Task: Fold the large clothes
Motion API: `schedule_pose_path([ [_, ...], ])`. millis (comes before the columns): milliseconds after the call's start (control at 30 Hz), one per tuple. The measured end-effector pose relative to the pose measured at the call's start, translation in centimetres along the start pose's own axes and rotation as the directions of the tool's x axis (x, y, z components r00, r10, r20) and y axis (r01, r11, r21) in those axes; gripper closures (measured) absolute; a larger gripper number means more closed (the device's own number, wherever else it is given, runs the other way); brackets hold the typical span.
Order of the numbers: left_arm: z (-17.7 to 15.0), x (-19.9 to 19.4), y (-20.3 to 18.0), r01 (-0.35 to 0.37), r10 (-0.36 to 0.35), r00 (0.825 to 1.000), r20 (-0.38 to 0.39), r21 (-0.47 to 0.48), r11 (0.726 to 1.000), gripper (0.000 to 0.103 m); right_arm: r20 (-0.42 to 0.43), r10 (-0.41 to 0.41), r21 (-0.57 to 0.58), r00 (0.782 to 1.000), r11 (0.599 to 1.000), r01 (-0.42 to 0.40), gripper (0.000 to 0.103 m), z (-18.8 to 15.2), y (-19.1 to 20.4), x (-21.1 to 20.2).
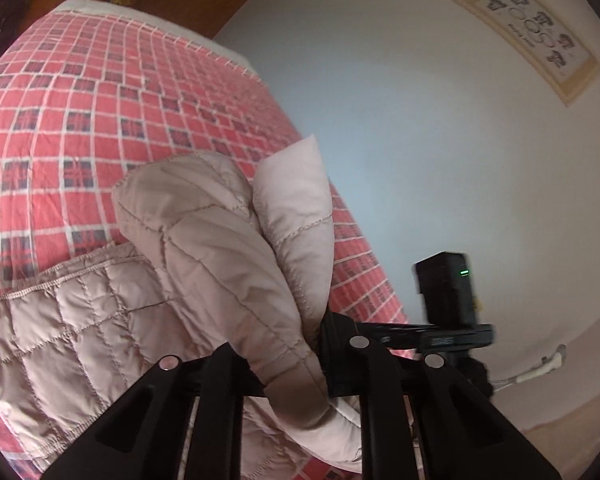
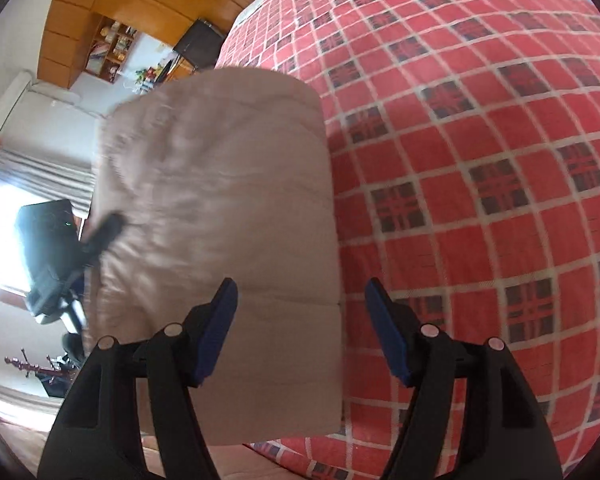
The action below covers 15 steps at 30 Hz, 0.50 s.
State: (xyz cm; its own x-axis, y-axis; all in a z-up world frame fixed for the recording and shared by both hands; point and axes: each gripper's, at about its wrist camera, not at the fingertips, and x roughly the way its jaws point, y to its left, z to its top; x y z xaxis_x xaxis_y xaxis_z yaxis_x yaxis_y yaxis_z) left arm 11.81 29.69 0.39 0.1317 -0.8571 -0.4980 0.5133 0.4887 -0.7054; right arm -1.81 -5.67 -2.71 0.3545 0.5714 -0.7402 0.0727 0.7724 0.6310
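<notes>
At the bottom of the left wrist view, the left gripper (image 1: 296,364) is clenched on a bunched fold of the beige quilted padded jacket (image 1: 204,248), and the cloth is squeezed between its black fingers (image 1: 220,376) and rises above them toward the middle of the frame. The rest of the jacket spreads to the lower left of this frame and lies on the bed with the red checked cover with dark squares (image 1: 80,100), which fills the upper left. Just right of the fingers, in the lower right part, the other black hand-held device with a small green light (image 1: 444,292) is seen. Farther, the pale wall carries a light framed picture (image 1: 532,36) in the upper right. In the right wrist view, the right gripper (image 2: 300,328) is released: its two blue-padded fingers (image 2: 220,328) stand wide apart at the bottom, and nothing is between them. Beyond them, the jacket (image 2: 220,200) hangs as a smooth blurred panel in the centre-left, and the black left device (image 2: 52,256) is at its left edge. The bed cover (image 2: 480,160) fills the right side. A wooden cabinet with shelves (image 2: 112,44) is far in the upper left.
</notes>
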Motion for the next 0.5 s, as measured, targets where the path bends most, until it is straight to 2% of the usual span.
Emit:
schedule_pose_path([
  [133,-0.3,-3.3,1.2,0.032,-0.031,0.999,0.042,-0.028,0.999,0.089,-0.035,0.028,-0.05,0.999,0.998,-0.03,0.034,-0.6,1.5,0.8],
  [300,-1.4,-7.0,5.1,0.035,-0.027,0.996,0.08,-0.105,0.994,0.089,-0.099,0.038,-0.118,0.994,0.992,-0.05,0.033,-1.4,4.3,2.7],
  [367,-2.2,-7.7,7.4,0.047,-0.034,0.996,0.083,-0.153,0.987,0.089,-0.129,0.029,-0.141,0.991,0.989,-0.047,0.033,-1.8,5.2,3.8],
  [433,-3.9,-7.6,10.4,0.018,-0.005,0.998,0.066,-0.203,0.979,0.089,-0.15,0.004,-0.161,0.989,0.987,-0.028,0.033,-2.2,5.9,4.8],
  [500,-4.4,-7.5,11.2,0.001,0.012,0.998,0.056,-0.217,0.976,0.088,-0.167,-0.034,-0.189,0.985,0.982,0.002,0.033,-2.6,6.8,5.7],
])
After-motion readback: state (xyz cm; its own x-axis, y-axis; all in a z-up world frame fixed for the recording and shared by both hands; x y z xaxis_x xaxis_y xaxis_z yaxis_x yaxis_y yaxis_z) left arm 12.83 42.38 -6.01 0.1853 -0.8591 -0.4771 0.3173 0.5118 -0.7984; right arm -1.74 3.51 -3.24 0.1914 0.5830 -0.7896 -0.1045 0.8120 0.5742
